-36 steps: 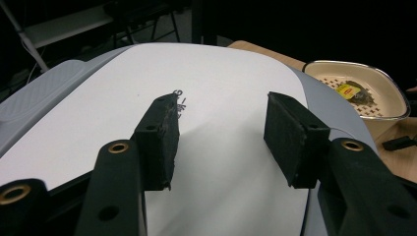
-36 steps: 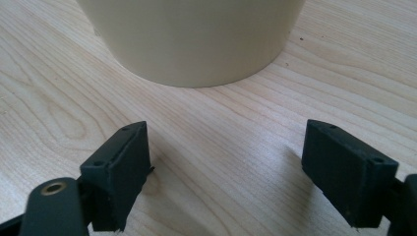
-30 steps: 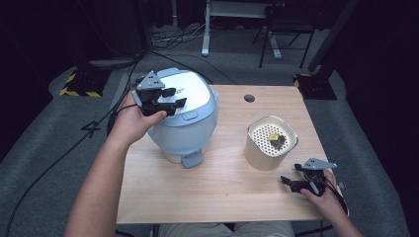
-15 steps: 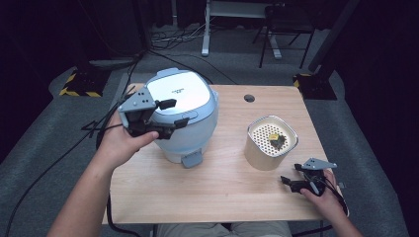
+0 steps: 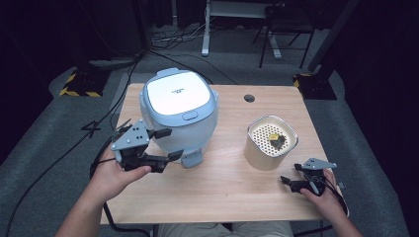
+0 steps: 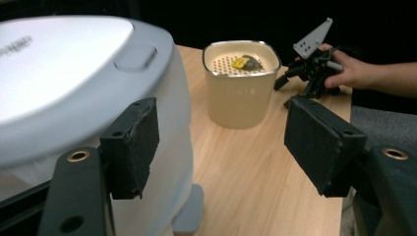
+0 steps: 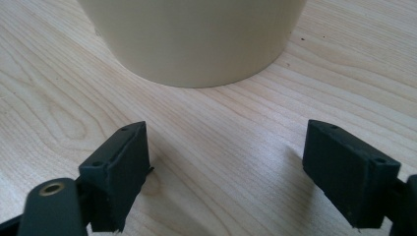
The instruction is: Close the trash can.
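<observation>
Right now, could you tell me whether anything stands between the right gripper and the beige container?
Nothing visible does: the right gripper rests open on bare table, with the beige container directly ahead of its jaws.

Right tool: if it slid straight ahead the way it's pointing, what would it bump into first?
Probably the cream pot. In the right gripper view the open right tool points over bare table straight at the pot's side, with nothing between them. How near it stands is hard to judge.

rice cooker [image 5: 179,113] | pale blue, white lid shut | upright, table's left half, cream container's left
</observation>
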A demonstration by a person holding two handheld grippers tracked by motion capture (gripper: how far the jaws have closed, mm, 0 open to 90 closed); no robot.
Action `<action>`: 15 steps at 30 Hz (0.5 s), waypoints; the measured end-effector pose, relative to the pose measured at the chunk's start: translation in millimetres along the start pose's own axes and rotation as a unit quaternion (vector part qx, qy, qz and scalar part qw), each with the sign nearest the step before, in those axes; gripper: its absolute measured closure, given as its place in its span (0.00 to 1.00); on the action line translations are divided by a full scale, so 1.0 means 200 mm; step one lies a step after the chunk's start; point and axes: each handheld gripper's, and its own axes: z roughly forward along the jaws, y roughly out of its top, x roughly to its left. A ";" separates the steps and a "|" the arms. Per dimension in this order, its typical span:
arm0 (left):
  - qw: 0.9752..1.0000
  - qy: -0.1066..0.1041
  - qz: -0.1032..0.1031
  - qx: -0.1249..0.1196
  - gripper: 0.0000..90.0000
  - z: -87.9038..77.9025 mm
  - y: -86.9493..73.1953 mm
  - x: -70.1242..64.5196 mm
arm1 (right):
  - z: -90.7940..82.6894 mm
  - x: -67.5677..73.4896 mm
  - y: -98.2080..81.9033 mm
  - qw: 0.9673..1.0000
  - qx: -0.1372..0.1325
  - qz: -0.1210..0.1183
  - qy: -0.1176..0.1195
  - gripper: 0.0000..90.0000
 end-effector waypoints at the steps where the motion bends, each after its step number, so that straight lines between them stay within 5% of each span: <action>1: 1.000 -0.001 0.001 0.001 0.34 0.00 -0.04 -0.01 | 0.00 0.00 0.00 1.000 0.000 0.000 0.000 0.20; 9: 1.000 0.010 -0.001 0.006 0.30 0.04 -0.20 -0.07 | 0.00 0.00 0.00 1.000 0.001 -0.001 0.001 0.20; 15: 0.999 -0.001 -0.031 0.011 0.30 0.13 -0.40 -0.09 | 0.00 0.00 0.00 1.000 0.001 0.000 0.001 0.20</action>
